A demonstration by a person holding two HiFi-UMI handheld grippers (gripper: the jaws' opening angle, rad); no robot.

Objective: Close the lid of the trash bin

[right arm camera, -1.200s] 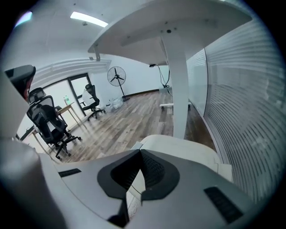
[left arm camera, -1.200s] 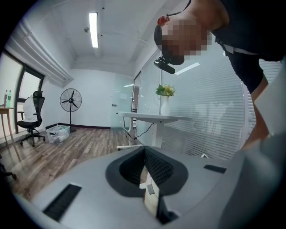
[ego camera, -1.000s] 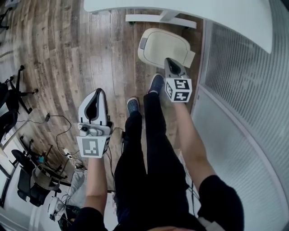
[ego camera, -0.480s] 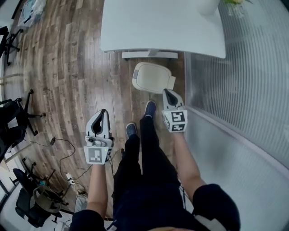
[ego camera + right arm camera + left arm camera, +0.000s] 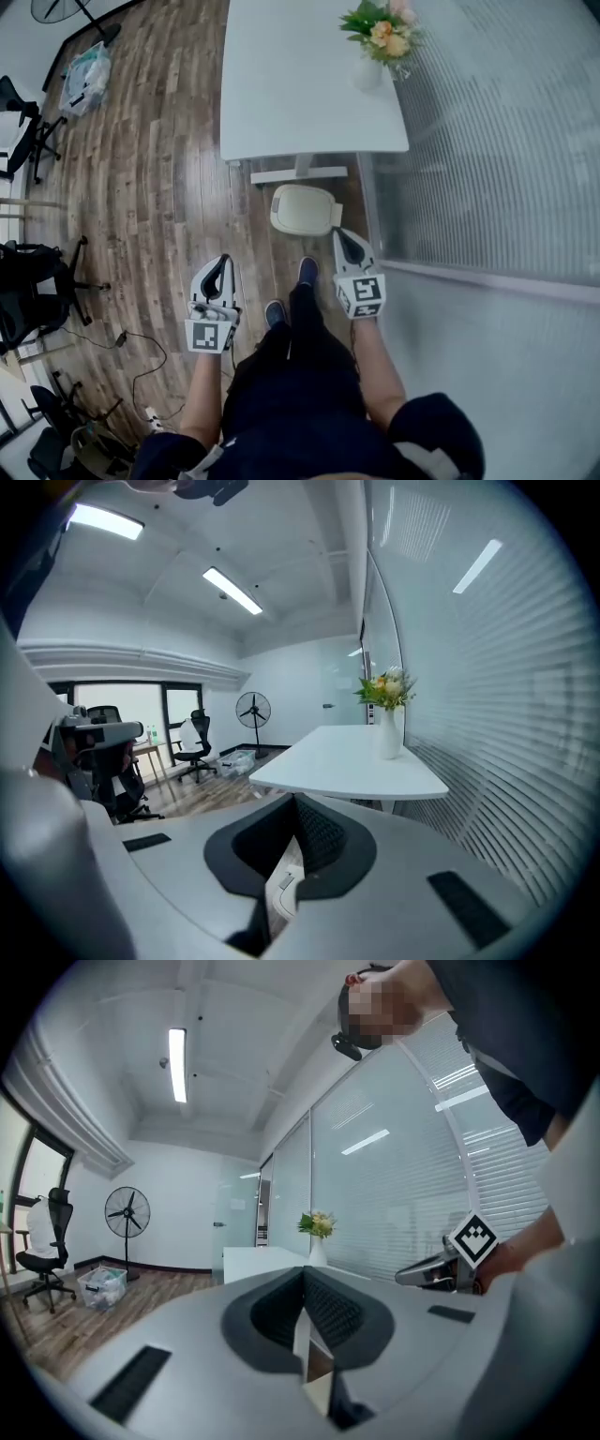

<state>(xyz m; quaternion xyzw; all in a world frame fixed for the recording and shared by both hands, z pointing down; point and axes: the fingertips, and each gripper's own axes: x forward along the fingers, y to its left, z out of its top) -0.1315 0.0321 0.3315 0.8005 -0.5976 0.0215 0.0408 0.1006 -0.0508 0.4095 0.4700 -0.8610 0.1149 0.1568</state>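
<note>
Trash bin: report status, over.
Left claw shut, empty; right claw shut, empty. Trash bin closed, neither claw touching it. Nothing on top of it; table just beyond.

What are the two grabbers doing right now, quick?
Left gripper: closed, holding nothing.
Right gripper: closed, holding nothing.

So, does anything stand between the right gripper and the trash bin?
Nothing visible does. In the head view the right gripper, jaws together, hangs close to the trash bin, whose lid lies flat, and nothing shows between them.
</note>
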